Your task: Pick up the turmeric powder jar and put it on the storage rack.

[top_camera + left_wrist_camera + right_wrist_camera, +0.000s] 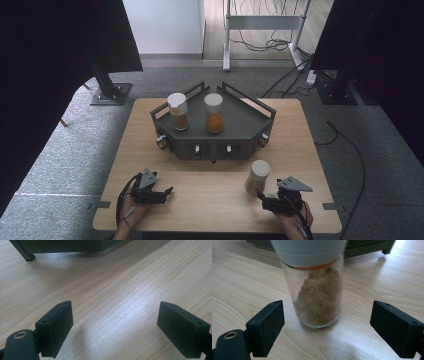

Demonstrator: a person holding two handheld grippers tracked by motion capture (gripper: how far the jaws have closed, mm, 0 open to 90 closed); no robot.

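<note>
The table [210, 200] is pale wood with a smooth, faintly glossy grain. The jar [318, 295] is clear glass under a matt plastic lid. The rack [240, 127] looks matt dark metal.

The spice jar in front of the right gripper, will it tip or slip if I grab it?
The spice jar stands tall and narrow under a wide lid, so a high push would probably tip it. Its clear wall looks smooth, likely slippery. Only part full of powder, it is probably light.

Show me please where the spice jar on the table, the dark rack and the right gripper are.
spice jar [319, 300]: right gripper view, on its glass body.
dark rack [240, 125]: high view, on a bare part of its shelf.
right gripper [264, 198]: high view, midway between its fingertips.
</note>
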